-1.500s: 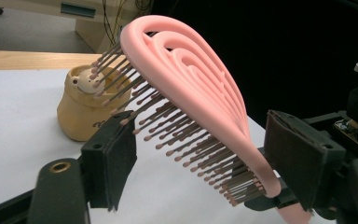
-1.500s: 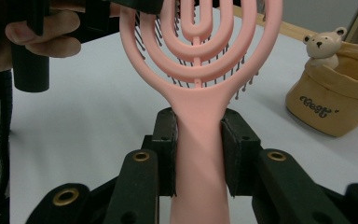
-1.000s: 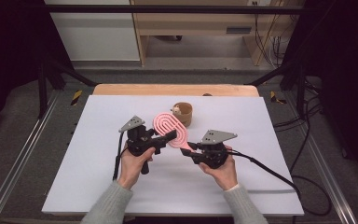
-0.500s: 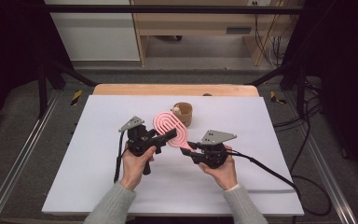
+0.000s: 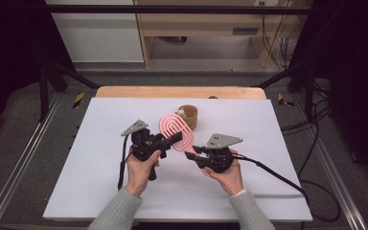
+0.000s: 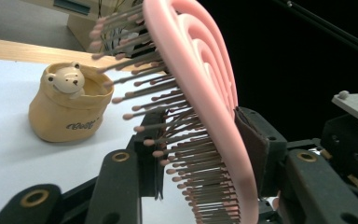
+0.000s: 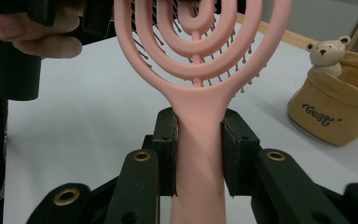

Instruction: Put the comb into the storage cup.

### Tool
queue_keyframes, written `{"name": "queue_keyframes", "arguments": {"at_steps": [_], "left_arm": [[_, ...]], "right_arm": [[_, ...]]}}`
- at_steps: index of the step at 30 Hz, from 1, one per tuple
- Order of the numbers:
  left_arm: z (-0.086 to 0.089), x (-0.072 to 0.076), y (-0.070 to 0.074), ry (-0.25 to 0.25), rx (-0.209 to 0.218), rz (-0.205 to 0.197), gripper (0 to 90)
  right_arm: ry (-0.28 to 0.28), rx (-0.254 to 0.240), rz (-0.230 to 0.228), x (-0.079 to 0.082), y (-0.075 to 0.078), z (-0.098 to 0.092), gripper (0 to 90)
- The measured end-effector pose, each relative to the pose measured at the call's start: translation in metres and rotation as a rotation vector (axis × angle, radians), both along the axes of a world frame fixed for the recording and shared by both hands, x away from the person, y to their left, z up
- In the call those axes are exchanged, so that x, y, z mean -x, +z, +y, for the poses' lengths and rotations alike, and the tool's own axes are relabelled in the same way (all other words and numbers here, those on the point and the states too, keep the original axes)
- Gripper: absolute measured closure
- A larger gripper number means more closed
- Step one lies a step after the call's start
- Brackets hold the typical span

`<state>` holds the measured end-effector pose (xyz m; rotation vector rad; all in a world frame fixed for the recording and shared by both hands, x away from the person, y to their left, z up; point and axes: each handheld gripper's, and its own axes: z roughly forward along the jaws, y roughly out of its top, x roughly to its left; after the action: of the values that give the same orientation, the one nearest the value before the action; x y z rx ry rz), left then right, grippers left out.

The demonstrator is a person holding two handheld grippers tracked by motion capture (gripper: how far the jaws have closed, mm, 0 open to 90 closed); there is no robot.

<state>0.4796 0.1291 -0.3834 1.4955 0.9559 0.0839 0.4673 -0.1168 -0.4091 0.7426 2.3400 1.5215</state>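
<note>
A pink hairbrush (image 5: 176,130) with a looped open head is held above the white table between both grippers. My right gripper (image 7: 199,154) is shut on its handle (image 7: 198,140), one pad on each side. My left gripper (image 6: 200,154) has just been closing on the brush head (image 6: 200,93). One pad (image 6: 254,149) lies against the pink back and the other meets the bristle tips. In the high view the left gripper (image 5: 172,139) reaches in from the left and the right gripper (image 5: 191,152) from the right.
A small tan fabric pouch (image 5: 189,116) with a bear figure (image 6: 67,79) on its rim stands on the table just behind the brush. The white tabletop (image 5: 100,143) has a wooden strip (image 5: 182,92) along its far edge. A cable (image 5: 268,170) trails right.
The left gripper's jaws have drawn in around the brush head. Both hands and the brush have kept their places.
</note>
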Motion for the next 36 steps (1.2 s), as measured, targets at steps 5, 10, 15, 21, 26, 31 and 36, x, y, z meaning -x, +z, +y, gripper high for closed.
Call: {"name": "queue_keyframes", "arguments": {"at_steps": [5, 10, 15, 21, 26, 31, 36], "left_arm": [[-0.002, 0.002, 0.002, -0.005, 0.011, -0.011, 58.2], [-0.005, 0.005, 0.005, -0.018, 0.014, -0.025, 60.7], [-0.007, 0.007, 0.006, -0.024, 0.011, -0.04, 61.9], [-0.009, 0.009, 0.008, -0.026, 0.02, -0.052, 62.6], [-0.01, 0.01, 0.008, -0.034, 0.018, -0.06, 63.0], [-0.011, 0.012, 0.009, -0.032, 0.006, -0.082, 63.1], [-0.013, 0.013, 0.01, -0.032, -0.009, -0.095, 63.2]], "right_arm": [[0.004, 0.0, 0.001, 0.0, 0.0, 0.0, 70.5], [0.008, 0.003, -0.004, 0.0, -0.001, 0.001, 70.7], [0.011, 0.0, -0.005, 0.0, -0.001, 0.0, 70.7], [0.011, -0.002, -0.007, 0.0, 0.0, 0.0, 70.7], [0.011, -0.002, -0.003, 0.0, 0.0, 0.0, 70.6], [0.015, -0.006, 0.0, 0.0, 0.0, 0.0, 70.3], [0.014, -0.006, 0.004, 0.0, 0.0, 0.0, 70.0]]}}
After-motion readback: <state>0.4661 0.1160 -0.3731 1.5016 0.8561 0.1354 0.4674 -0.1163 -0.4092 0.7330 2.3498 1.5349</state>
